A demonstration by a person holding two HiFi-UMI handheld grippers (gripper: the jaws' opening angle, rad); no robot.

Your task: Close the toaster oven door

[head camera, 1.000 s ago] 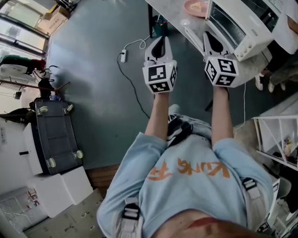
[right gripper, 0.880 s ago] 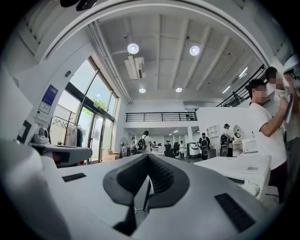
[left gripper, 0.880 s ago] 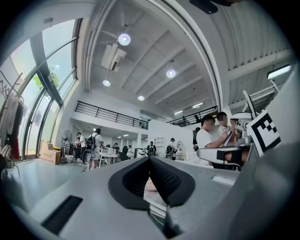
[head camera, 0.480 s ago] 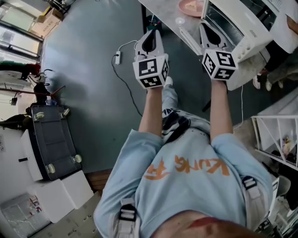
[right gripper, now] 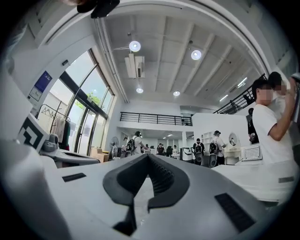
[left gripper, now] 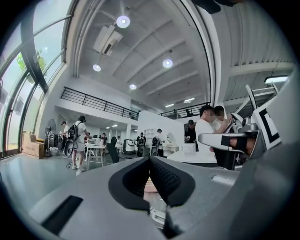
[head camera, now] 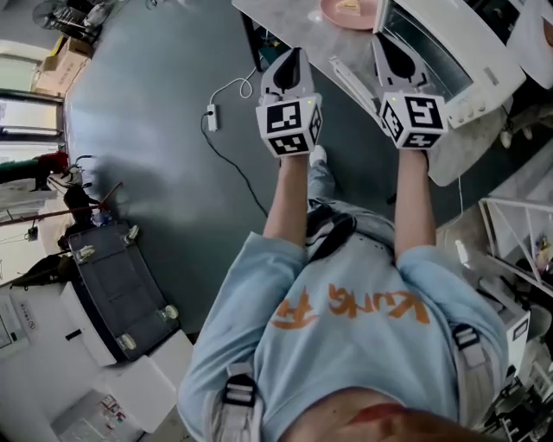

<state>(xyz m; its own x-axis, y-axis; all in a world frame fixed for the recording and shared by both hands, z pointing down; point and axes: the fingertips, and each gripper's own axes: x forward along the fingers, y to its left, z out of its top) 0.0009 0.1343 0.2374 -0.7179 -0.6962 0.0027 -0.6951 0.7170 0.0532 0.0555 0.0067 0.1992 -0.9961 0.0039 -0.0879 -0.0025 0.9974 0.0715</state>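
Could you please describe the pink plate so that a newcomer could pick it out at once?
Find the white table along the top of the head view, where the white toaster oven stands. Just to the picture's left of the oven, cut by the top edge, lies the pink plate. It is the only round, pink thing among white surfaces.

Far ahead of you, a pink plate (head camera: 346, 12) lies on the desk (head camera: 295, 26). On the grey floor (head camera: 164, 181) to your left, a white power strip (head camera: 210, 118) trails its cable (head camera: 240, 85) toward the desk. Nearer and further left stands a dark wheeled trolley (head camera: 121, 285). A white wire rack (head camera: 517, 246) stands at your right.
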